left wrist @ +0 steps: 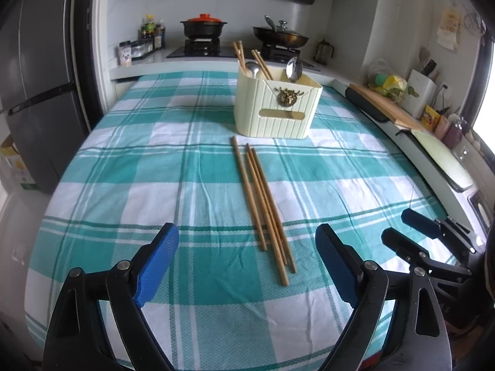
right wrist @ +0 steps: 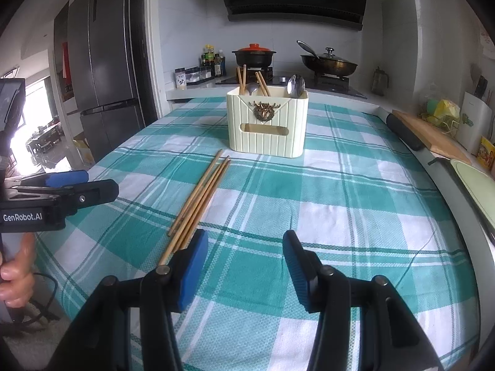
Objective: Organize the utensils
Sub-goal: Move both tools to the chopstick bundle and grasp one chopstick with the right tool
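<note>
Table is covered w/ a woven teal-and-white checked cloth (left wrist: 154,170). On it, a ribbed cream plastic utensil caddy (left wrist: 277,108) is seen w/ steel spoons (left wrist: 294,68) & sticks inside. Loose wooden chopsticks (left wrist: 263,201) are laid just in front. Left gripper (left wrist: 247,266) is held wide open, empty; right gripper (right wrist: 246,266) approx half open, nothing clamped.

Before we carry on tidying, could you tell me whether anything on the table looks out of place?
Yes: loose chopsticks lie flat on the checked tablecloth in front of the cream utensil holder, which already holds others upright with spoons.
</note>
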